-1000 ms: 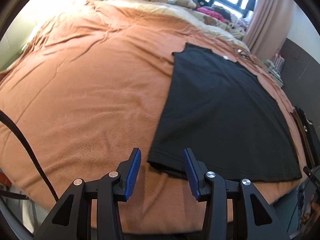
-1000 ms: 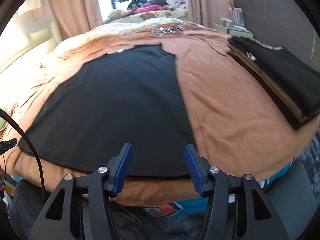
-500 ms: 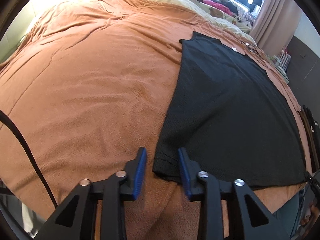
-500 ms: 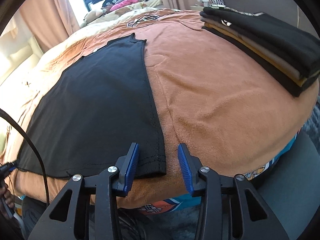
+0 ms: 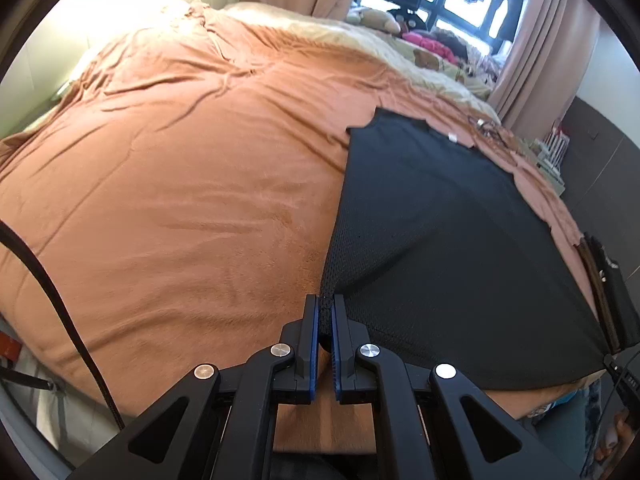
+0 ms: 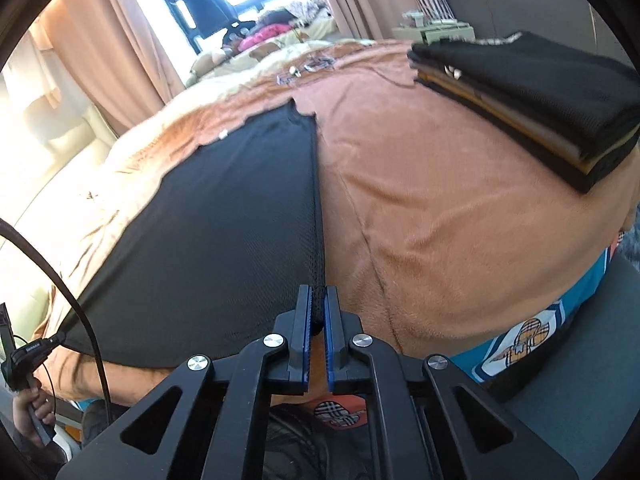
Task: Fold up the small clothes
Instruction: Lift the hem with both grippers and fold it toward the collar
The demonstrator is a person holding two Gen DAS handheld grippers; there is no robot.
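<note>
A black mesh sleeveless shirt lies spread on an orange bed cover, neck end far from me. My left gripper is shut on the shirt's near left hem corner, and the cloth rises slightly into the blue pads. In the right wrist view the same shirt stretches away from me. My right gripper is shut on its near right hem corner, with bunched black mesh pinched between the pads. The hem between the two corners hangs taut along the bed's front edge.
A stack of folded dark and tan clothes sits on the bed at the right. Cream bedding and soft toys lie at the far end by the window. A person's hand holds the other gripper's handle at lower left.
Both grippers went from open around the hem corners to shut on them. Each corner is now lifted a little off the cover, and the right gripper shifted over to the shirt's right edge.
</note>
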